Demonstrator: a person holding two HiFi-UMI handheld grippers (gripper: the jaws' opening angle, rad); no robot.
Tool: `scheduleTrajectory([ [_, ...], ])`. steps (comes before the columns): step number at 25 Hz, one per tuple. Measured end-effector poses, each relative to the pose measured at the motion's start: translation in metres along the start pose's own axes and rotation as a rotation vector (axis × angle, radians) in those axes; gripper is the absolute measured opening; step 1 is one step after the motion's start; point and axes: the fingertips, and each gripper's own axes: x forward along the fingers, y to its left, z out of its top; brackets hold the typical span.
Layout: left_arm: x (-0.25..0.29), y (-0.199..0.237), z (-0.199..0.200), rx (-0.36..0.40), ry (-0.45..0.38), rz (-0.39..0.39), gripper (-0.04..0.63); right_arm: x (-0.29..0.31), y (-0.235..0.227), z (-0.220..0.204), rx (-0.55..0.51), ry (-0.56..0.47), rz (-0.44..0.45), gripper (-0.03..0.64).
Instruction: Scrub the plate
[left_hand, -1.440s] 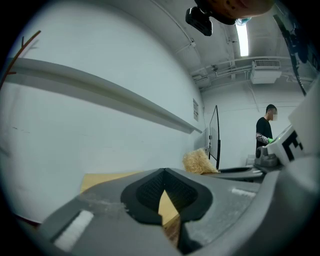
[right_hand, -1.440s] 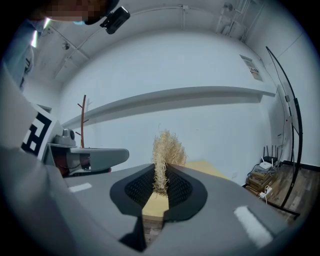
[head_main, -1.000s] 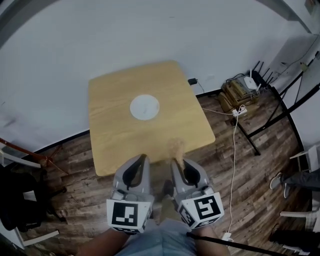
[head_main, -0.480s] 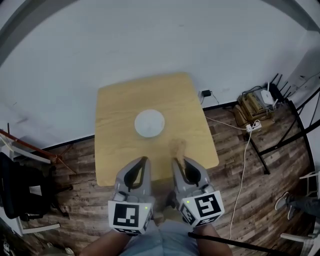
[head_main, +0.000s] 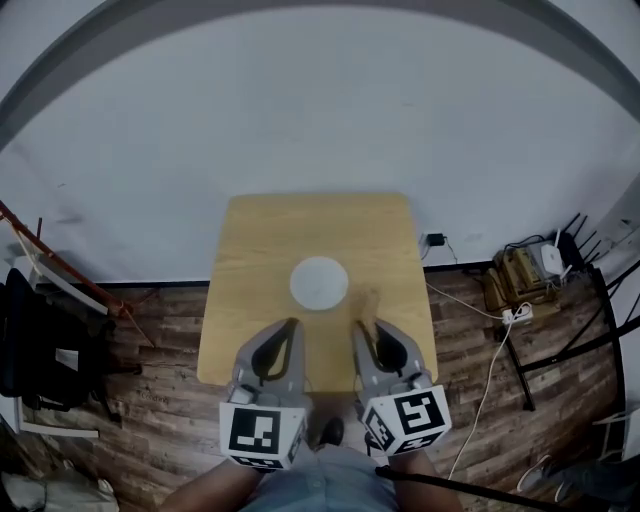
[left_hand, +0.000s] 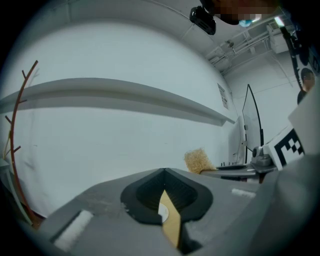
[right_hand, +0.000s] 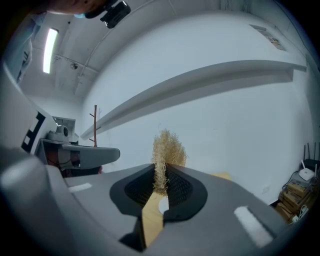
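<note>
Left of the surface (head_main: 250, 300), more of the wooden floor (head_main: 150, 350) shows than a second ago. The wooden top, which then lay skewed and off to the left, now sits square and central against the white wall (head_main: 320, 120).

The left hand-held gripper (head_main: 289, 326) has its jaws closed together with nothing in them. In its own view only a thin sliver of the surface and the plate shows through the slit between the pads. Its tip now reaches over the near edge of the surface, further in than it stood a second ago.

The white plate (head_main: 319, 283) lies flat in the middle of the surface, apart from both tools. It is much closer to the two tips than it was before, when it lay well beyond them.

Just right of it, the right hand-held gripper (head_main: 360, 326) is clamped on a tan fibre scrubber (head_main: 370, 302). The tuft sticks out past the jaw tips toward the plate without touching it. This tool has also come in over the near edge, level with its neighbour.

On the right, the white cable (head_main: 490, 370), the power strip (head_main: 517, 314) and the router (head_main: 552, 258) on its boxes have slid lower and further out in the head view.
</note>
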Motion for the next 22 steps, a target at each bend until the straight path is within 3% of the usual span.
scheduleTrajectory([
  [12, 0.045, 0.037, -0.015, -0.061, 0.046, 0.036, 0.020, 0.054, -0.024, 0.007, -0.021, 0.025, -0.003, 0.046],
  [15, 0.058, 0.049, -0.024, -0.039, 0.060, 0.029, 0.021, 0.068, -0.030, 0.001, -0.016, 0.049, -0.010, 0.047],
  [22, 0.084, 0.086, -0.057, -0.110, 0.131, 0.043, 0.020, 0.110, -0.032, -0.030, 0.000, 0.121, -0.018, 0.047],
])
